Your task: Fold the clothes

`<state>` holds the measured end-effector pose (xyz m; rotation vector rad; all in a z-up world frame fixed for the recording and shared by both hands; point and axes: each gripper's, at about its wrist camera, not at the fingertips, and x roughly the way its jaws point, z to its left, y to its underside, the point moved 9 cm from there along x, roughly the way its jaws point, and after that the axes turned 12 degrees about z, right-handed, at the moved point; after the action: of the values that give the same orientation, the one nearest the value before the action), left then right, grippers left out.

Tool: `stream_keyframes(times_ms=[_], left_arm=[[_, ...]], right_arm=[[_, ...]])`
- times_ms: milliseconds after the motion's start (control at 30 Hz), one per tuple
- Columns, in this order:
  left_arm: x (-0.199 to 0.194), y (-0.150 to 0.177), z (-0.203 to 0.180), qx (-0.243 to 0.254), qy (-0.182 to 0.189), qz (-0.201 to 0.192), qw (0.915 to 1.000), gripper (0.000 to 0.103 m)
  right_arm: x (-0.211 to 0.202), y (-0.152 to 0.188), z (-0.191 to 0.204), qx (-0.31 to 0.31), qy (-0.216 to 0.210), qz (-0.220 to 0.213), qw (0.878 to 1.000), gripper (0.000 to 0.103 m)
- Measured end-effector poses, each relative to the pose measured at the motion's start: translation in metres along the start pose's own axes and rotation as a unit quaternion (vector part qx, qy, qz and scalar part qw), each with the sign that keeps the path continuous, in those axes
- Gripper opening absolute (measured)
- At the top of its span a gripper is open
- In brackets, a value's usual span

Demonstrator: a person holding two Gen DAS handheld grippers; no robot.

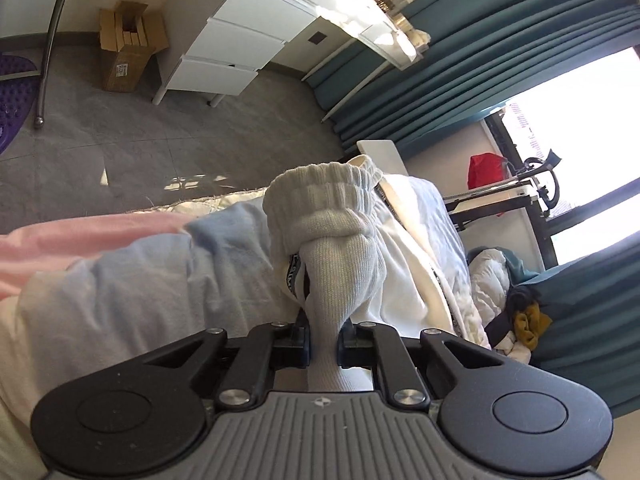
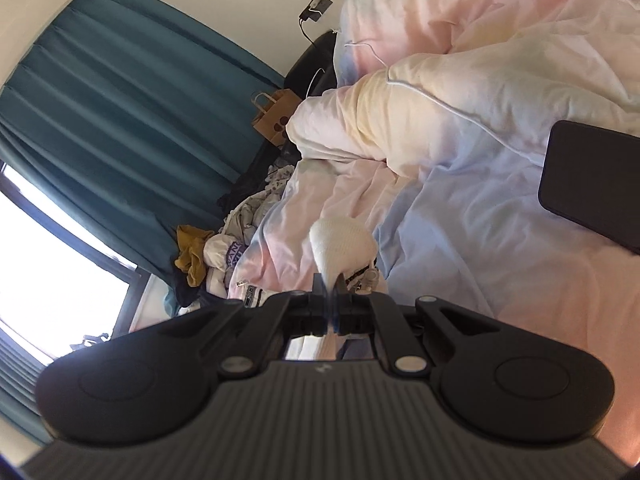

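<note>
Pastel bedding [image 2: 460, 184] covers the bed where the left gripper [image 1: 323, 342] is clamped on a white ribbed sock [image 1: 336, 248], cuff bunched; the right gripper [image 2: 330, 312] pinches what looks like its toe [image 2: 344, 240]. The pairing or folding step seems underway; next, draw it taut before folding.

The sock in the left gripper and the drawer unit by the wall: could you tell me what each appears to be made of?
Sock: a ribbed knit, likely cotton blend, matte off-white; fine vertical ribs and a bunched elastic cuff show. Drawer unit: probably painted or laminated board, smooth white with a slight sheen where sunlight strikes; flat fronts, thin legs. Its core is not visible.
</note>
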<state>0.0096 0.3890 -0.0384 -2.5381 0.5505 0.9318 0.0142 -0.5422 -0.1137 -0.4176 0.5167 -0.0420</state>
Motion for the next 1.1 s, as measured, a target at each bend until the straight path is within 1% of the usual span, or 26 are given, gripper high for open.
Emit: stream_keyframes(times_ms=[67,167,267,333,433,467,567,700,767,833,967,1033,1100], left_arm=[[-0.005,-0.008,-0.006,0.0,0.01,0.007,0.9999,0.012],[0.002,-0.029,-0.027,-0.008,0.022,0.021,0.9995,0.012],[0.02,-0.057,-0.061,0.012,0.016,0.018,0.9996,0.012],[0.041,-0.076,-0.09,0.04,0.001,0.009,0.9992,0.012],[0.089,-0.104,-0.121,0.051,-0.029,0.009,0.9982,0.012],[0.107,-0.113,-0.131,0.052,-0.038,0.01,0.9978,0.012],[0.172,-0.139,-0.151,0.061,-0.064,0.015,0.996,0.012],[0.262,-0.16,-0.168,0.088,-0.12,0.022,0.9887,0.012],[0.299,-0.168,-0.169,0.09,-0.134,0.028,0.9865,0.013],[0.328,-0.174,-0.171,0.095,-0.144,0.033,0.9844,0.013],[0.352,-0.174,-0.176,0.11,-0.159,0.041,0.9802,0.015],[0.351,-0.173,-0.179,0.117,-0.159,0.046,0.9792,0.016],[0.345,-0.173,-0.177,0.128,-0.149,0.054,0.9789,0.018]], right_arm=[[0.002,-0.004,0.007,-0.02,0.007,0.001,1.0,0.005],[0.012,-0.017,0.038,-0.053,0.005,-0.003,0.999,0.005],[0.031,-0.03,0.079,-0.094,0.005,-0.011,0.995,0.005],[0.055,-0.036,0.114,-0.124,0.005,-0.013,0.992,0.005],[0.104,-0.038,0.164,-0.184,0.029,-0.02,0.982,0.005],[0.126,-0.038,0.177,-0.194,0.035,-0.02,0.98,0.005],[0.191,-0.035,0.199,-0.208,0.055,-0.012,0.976,0.005],[0.288,-0.019,0.214,-0.247,0.088,-0.003,0.965,0.006],[0.328,-0.011,0.211,-0.26,0.103,0.002,0.96,0.006],[0.363,-0.002,0.203,-0.269,0.116,0.006,0.956,0.006],[0.399,0.017,0.186,-0.294,0.127,0.005,0.947,0.006],[0.403,0.017,0.184,-0.293,0.12,0.007,0.948,0.006],[0.399,0.015,0.186,-0.284,0.108,0.013,0.953,0.01]])
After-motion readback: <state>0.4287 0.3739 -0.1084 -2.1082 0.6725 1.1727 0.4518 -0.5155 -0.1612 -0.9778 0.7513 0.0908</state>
